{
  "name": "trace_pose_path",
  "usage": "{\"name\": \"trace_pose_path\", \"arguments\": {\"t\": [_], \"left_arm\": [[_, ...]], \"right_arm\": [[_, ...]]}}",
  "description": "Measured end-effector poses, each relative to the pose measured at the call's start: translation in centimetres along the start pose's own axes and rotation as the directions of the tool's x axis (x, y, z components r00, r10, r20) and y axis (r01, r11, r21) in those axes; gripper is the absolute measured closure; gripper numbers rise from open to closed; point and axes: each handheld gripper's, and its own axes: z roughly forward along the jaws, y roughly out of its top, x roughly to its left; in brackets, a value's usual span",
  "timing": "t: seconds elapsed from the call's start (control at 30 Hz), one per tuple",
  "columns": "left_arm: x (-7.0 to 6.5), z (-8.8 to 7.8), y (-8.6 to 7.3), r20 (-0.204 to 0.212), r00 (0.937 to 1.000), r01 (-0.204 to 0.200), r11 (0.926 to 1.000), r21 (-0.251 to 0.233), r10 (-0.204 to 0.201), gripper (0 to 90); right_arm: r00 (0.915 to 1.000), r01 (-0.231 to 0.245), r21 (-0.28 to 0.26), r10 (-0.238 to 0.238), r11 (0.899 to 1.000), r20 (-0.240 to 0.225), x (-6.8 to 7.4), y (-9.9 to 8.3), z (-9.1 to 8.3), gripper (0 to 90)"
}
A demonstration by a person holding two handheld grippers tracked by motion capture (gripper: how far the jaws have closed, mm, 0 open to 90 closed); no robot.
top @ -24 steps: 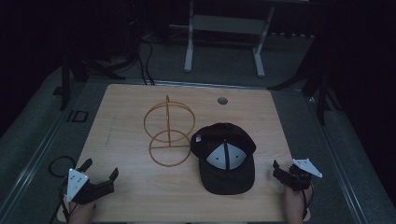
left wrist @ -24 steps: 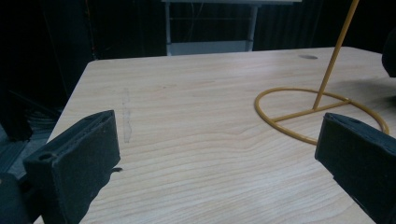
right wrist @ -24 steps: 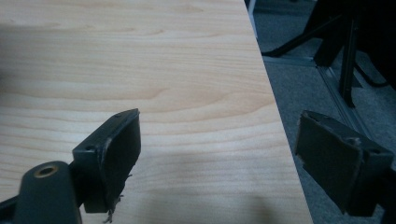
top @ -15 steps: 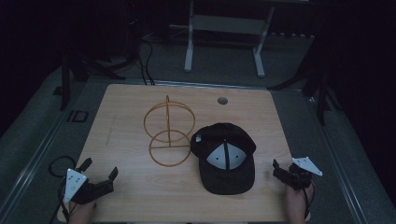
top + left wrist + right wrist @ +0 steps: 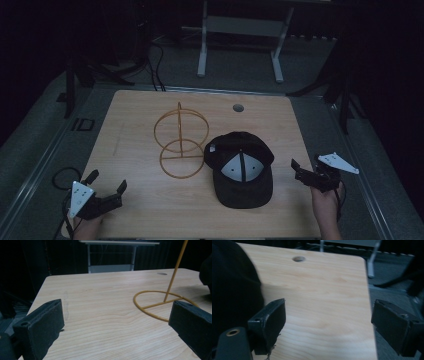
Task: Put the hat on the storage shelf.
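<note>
A black cap [image 5: 240, 167] with a white front panel lies on the wooden table [image 5: 140, 205], right of centre, and appears as a dark mass [image 5: 232, 287] at the left of the right gripper view. A yellow wire stand [image 5: 179, 145] made of two rings on a post stands left of the cap; its base ring [image 5: 155, 303] shows in the left gripper view. My left gripper [image 5: 107, 181] rests at the near left corner, open and empty [image 5: 117, 325]. Off the table's right edge my right gripper [image 5: 306, 165] stands open, nothing between its jaws [image 5: 327, 320].
A round cable hole [image 5: 238, 107] sits near the table's far edge. Beyond the table stands a grey metal frame [image 5: 240, 30] on a dark floor, with cables [image 5: 150, 55] trailing at the back left. Bare wood lies in front of the left gripper.
</note>
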Motion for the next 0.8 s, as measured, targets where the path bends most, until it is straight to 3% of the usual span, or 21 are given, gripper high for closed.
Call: {"name": "trace_pose_path", "arguments": {"t": [0.13,0.17,0.3,0.4,0.43,0.47,0.5,0.57,0.7,0.8], "left_arm": [[-0.2,0.0,0.1,0.019,0.9997,0.011,0.9998,0.015,-0.012,0.5],[-0.3,0.1,0.1,0.017,0.9998,0.011,0.9996,0.027,-0.011,0.5],[-0.4,0.0,0.1,-0.010,0.9999,0.003,0.9992,0.040,-0.003,0.5],[-0.4,0.0,0.1,-0.013,0.9999,-0.005,0.9989,0.047,0.006,0.5],[-0.4,0.0,0.1,-0.011,0.9999,-0.003,0.9985,0.054,0.004,0.5],[-0.4,0.0,0.1,-0.008,1.0000,0.003,0.9982,0.060,-0.003,0.5],[-0.4,0.0,0.1,-0.008,1.0000,0.003,0.9982,0.060,-0.003,0.5],[-0.4,0.0,0.1,-0.008,1.0000,0.004,0.9977,0.067,-0.004,0.5],[-0.5,0.0,0.2,-0.004,1.0000,0.009,0.9967,0.080,-0.008,0.5],[-0.6,0.0,0.2,0.000,0.9999,0.013,0.9965,0.082,-0.013,0.5]], "right_arm": [[0.9985,0.030,-0.032,-0.031,0.999,-0.044,1.0,1.5,-0.3,12.3],[0.9952,0.042,-0.042,-0.045,0.998,-0.087,1.8,2.4,-0.5,12.3],[0.9885,0.081,-0.050,-0.087,0.995,-0.123,3.6,4.0,-0.5,12.3],[0.9858,0.089,-0.055,-0.096,0.994,-0.137,4.2,4.3,-0.4,12.3],[0.9727,0.128,-0.057,-0.136,0.990,-0.188,5.9,5.0,0.2,11.3],[0.9650,0.148,-0.059,-0.157,0.987,-0.210,6.4,5.1,0.5,10.7],[0.9650,0.148,-0.059,-0.157,0.987,-0.210,6.4,5.1,0.5,10.7],[0.9529,0.155,-0.069,-0.167,0.986,-0.253,7.1,5.3,1.1,10.7],[0.9526,0.208,-0.031,-0.210,0.978,-0.220,8.3,5.4,2.7,13.4],[0.9502,0.245,0.025,-0.235,0.969,-0.204,8.8,5.4,4.1,23.4]]}}
